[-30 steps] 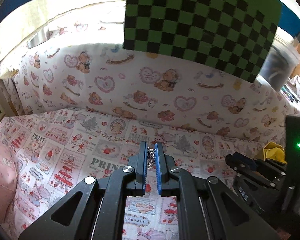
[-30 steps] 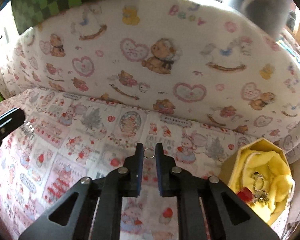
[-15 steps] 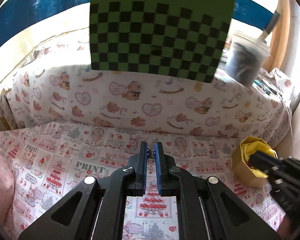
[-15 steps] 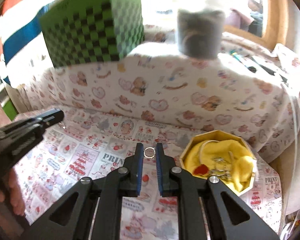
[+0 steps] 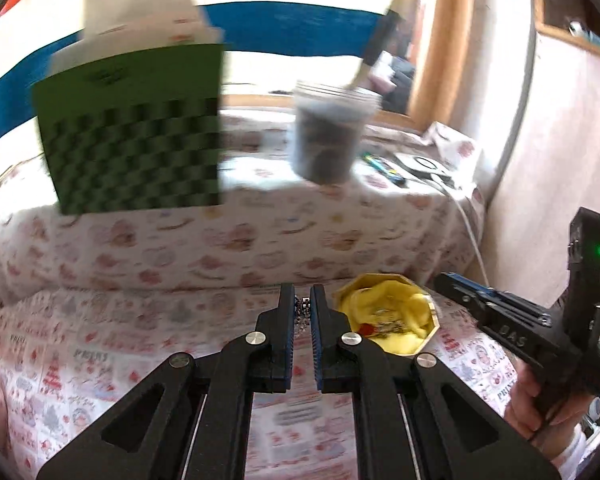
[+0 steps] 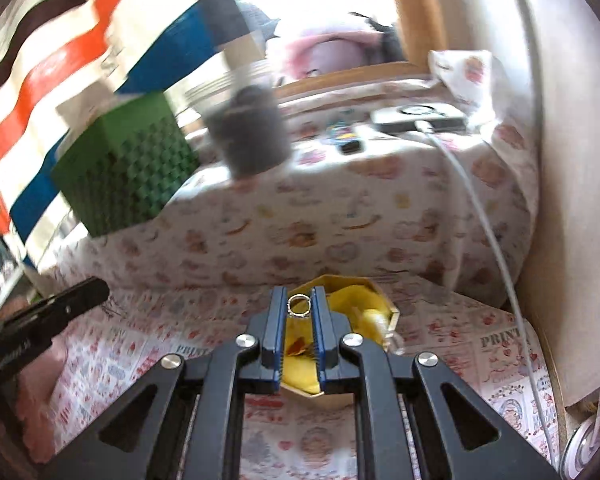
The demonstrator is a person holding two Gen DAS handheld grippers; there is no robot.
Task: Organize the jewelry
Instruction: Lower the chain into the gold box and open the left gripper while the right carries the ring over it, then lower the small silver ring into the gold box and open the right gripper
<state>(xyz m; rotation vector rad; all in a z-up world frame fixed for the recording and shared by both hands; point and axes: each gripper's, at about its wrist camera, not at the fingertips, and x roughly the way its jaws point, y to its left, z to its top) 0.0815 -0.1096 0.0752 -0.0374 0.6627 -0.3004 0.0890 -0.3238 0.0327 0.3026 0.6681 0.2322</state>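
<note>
Cloth (image 5: 148, 344) under everything, box (image 5: 388, 316) near its right end. My right gripper (image 6: 300, 300) had the ring (image 6: 299, 305) pinched right above the box, left gripper (image 5: 302, 300) clamped on a chain (image 5: 301, 309) beside it. Drop-off step, so next I'd probably lower and let go

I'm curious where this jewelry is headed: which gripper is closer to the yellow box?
Right. The right gripper, pinching a ring, is directly over the yellow box; the left gripper, pinching a chain, sits just beside it.
</note>
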